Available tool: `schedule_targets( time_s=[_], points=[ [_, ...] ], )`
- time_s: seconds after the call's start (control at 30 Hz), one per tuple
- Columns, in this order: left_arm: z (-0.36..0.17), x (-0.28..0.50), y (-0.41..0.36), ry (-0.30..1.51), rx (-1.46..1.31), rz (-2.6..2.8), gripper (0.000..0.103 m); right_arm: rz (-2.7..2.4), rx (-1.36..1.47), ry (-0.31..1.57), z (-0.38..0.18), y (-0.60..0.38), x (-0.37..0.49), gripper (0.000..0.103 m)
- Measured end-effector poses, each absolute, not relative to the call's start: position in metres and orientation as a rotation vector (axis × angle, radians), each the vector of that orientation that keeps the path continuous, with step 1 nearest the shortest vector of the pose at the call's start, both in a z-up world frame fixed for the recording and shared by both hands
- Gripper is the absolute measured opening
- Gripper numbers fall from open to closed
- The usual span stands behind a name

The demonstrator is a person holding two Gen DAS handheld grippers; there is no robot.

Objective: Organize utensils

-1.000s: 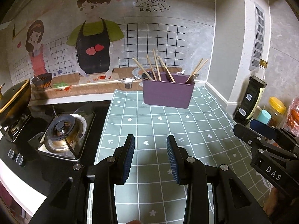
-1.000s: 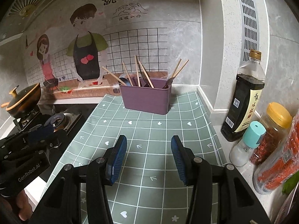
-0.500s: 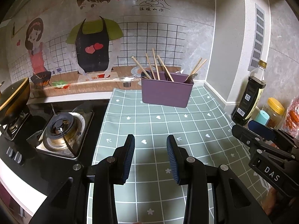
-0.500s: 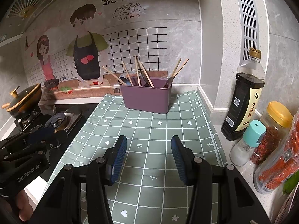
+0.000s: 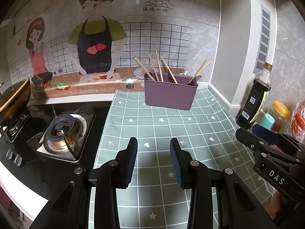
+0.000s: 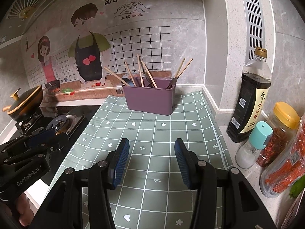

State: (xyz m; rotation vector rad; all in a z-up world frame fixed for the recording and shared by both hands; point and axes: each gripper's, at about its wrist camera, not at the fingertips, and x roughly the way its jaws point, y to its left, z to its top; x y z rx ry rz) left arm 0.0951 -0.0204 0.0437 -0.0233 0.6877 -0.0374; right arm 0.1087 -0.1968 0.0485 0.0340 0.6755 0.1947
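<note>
The purple utensil holder [image 5: 170, 95] stands at the far end of the green checked mat [image 5: 162, 133], at twelve o'clock from both claws and close to the back wall, and the utensils are in it: wooden chopsticks [image 5: 157, 67] fan out of its top, another pair [image 6: 183, 66] leans toward one o'clock at its right end, and the bowls of dark spoons [image 6: 172, 81] show at the rim. Nothing lies loose on the mat that I can see. The left gripper [image 5: 153, 160] hovers low over the near part of the mat with its jaws spread and nothing between them; the right gripper [image 6: 152, 159] hangs beside it the same way, released and empty, well short of the holder. With every utensil standing in the holder, this could be the job finished and the hands drawn back, or a jumbled holder about to be sorted by kind; I cannot settle which from here, so I would not name a next move beyond noting that any reach to the holder would have to pick a single thin stick out of a crossed bunch. The mat covers a kitchen counter; a gas burner [image 5: 61, 131] sits at nine o'clock, a dark lidded pot [image 6: 25, 100] beyond it, a soy sauce bottle [image 6: 251, 97] and spice jars [image 6: 280, 131] at three o'clock, and a cartoon cooking decal [image 5: 95, 38] covers the wall.
</note>
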Motion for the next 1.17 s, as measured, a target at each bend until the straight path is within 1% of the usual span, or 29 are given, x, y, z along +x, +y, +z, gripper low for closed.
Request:
schedule_targets(
  time_s=[1.17],
  points=[
    [0.0376,0.0981,-0.0144,0.706,-0.043,-0.045,0.037,0.176,0.037,0.685,0.0490,-0.1983,0.1120,0.047]
  ],
)
